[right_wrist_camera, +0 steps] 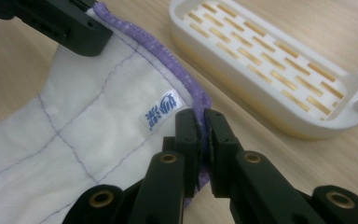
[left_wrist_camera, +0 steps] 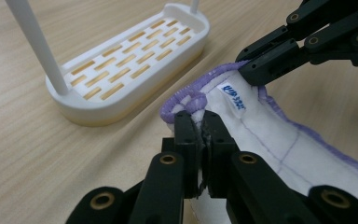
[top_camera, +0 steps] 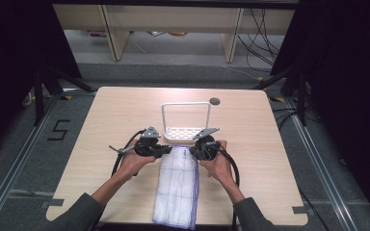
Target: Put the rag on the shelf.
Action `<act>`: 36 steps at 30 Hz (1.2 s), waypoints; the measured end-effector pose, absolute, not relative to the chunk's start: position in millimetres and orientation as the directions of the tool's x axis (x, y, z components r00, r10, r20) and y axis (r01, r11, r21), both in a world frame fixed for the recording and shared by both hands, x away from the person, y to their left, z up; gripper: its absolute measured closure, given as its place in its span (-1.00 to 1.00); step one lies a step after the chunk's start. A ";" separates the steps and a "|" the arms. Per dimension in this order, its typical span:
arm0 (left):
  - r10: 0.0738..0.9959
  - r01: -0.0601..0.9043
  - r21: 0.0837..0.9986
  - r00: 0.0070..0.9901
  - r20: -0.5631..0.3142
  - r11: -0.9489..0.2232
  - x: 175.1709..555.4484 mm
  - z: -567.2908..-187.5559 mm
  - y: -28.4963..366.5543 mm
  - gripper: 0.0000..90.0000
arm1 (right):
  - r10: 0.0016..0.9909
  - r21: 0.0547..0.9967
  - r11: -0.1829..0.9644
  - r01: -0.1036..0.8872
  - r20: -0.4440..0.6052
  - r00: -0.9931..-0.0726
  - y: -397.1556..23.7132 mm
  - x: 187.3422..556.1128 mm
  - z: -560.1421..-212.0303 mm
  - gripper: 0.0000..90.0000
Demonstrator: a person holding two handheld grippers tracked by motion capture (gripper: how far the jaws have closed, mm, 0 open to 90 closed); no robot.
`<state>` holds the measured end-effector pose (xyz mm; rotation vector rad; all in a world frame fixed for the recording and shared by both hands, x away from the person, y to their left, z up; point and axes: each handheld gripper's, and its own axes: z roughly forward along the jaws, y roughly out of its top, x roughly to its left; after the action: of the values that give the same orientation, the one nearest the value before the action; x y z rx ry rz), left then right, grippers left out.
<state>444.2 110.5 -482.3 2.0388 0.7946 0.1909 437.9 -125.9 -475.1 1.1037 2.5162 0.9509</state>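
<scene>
Cloth (top_camera: 178, 185), white with purple edging, lies on the tabletop (top_camera: 106, 120) just in front of the white slotted rack (top_camera: 185, 132). Left tongs (left_wrist_camera: 199, 122) are clamped on one rack-side corner, right tongs (right_wrist_camera: 200, 120) on the other corner, by the label.

We see a white quilted cotton cloth w/ purple stitched hem (left_wrist_camera: 279, 135), soft and matt. The white slotted plastic rack (left_wrist_camera: 135, 60) looks smooth, semi-gloss. The pale wood-grain table (left_wrist_camera: 37, 154) is matt; the black gripper jaws are matt plastic.
</scene>
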 end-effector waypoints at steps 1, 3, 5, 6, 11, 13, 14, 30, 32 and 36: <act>0.605 0.462 0.806 0.778 -0.169 -0.369 441.4 -478.6 110.3 0.90 | 0.717 0.654 0.508 0.561 0.039 -0.696 -126.3 436.2 -472.6 0.89; 0.591 0.444 0.817 0.790 -0.163 -0.369 435.8 -470.4 110.2 0.90 | 0.706 0.672 0.507 0.540 0.036 -0.707 -127.7 429.8 -465.9 0.90; 0.580 0.426 0.827 0.799 -0.155 -0.367 428.6 -460.3 110.9 0.90 | 0.690 0.697 0.511 0.502 0.015 -0.724 -130.2 423.8 -458.3 0.90; 0.574 0.418 0.835 0.804 -0.156 -0.359 425.8 -456.8 111.2 0.90 | 0.693 0.703 0.501 0.504 0.023 -0.721 -131.0 420.4 -455.2 0.90; 0.551 0.401 0.847 0.819 -0.161 -0.349 415.7 -441.7 114.3 0.90 | 0.685 0.735 0.478 0.481 0.031 -0.728 -137.6 405.9 -439.9 0.90; 0.535 0.417 0.845 0.822 -0.195 -0.333 413.0 -433.9 115.6 0.90 | 0.695 0.744 0.452 0.491 0.051 -0.717 -137.6 400.7 -434.1 0.90; 0.539 0.408 0.846 0.823 -0.179 -0.343 411.4 -429.5 115.7 0.90 | 0.677 0.751 0.466 0.467 0.037 -0.735 -139.9 399.7 -428.3 0.90; 0.477 0.317 0.891 0.868 -0.135 -0.325 391.4 -355.6 119.6 0.90 | 0.641 0.853 0.397 0.339 0.007 -0.768 -151.2 374.3 -354.8 0.91; 0.487 0.317 0.894 0.863 -0.133 -0.317 396.1 -346.7 119.6 0.90 | 0.658 0.851 0.387 0.355 0.015 -0.753 -152.9 374.6 -344.3 0.91; 0.505 0.340 0.890 0.850 -0.153 -0.303 405.8 -337.0 118.7 0.90 | 0.670 0.858 0.375 0.351 0.010 -0.742 -153.7 381.0 -328.2 0.91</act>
<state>405.8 118.7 -337.0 1.9189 0.6279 0.1864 381.0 -153.7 -328.2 0.8930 2.3001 1.3108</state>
